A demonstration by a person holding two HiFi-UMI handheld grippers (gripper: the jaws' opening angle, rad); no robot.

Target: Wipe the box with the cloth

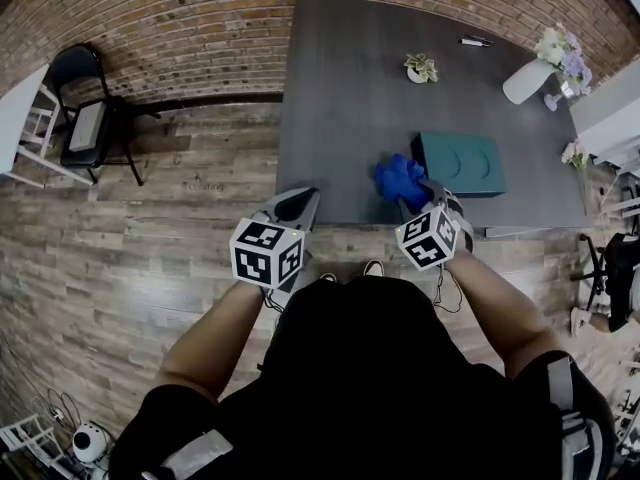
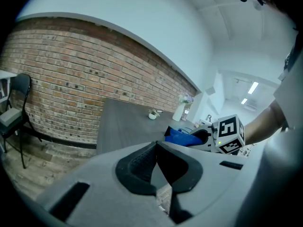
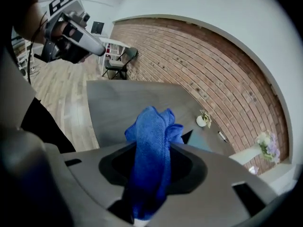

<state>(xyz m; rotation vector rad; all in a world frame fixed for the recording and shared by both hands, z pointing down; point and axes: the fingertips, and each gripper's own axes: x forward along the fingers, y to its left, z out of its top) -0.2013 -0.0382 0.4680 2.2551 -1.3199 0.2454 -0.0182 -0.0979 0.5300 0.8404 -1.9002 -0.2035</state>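
Observation:
A teal box (image 1: 462, 163) lies flat on the dark grey table (image 1: 340, 98), near its front right part. A blue cloth (image 1: 399, 178) is bunched just left of the box, and my right gripper (image 1: 415, 200) is shut on it. In the right gripper view the cloth (image 3: 151, 155) sticks up between the jaws, with a corner of the box (image 3: 201, 143) behind it. My left gripper (image 1: 298, 206) hovers at the table's front edge, shut, with nothing between its jaws (image 2: 156, 167). From the left gripper view the cloth (image 2: 182, 137) shows to the right.
A small potted plant (image 1: 420, 67), a pen (image 1: 475, 40) and a white vase of flowers (image 1: 545, 63) stand toward the table's far side. A black folding chair (image 1: 85, 113) stands on the wood floor to the left. A brick wall runs behind.

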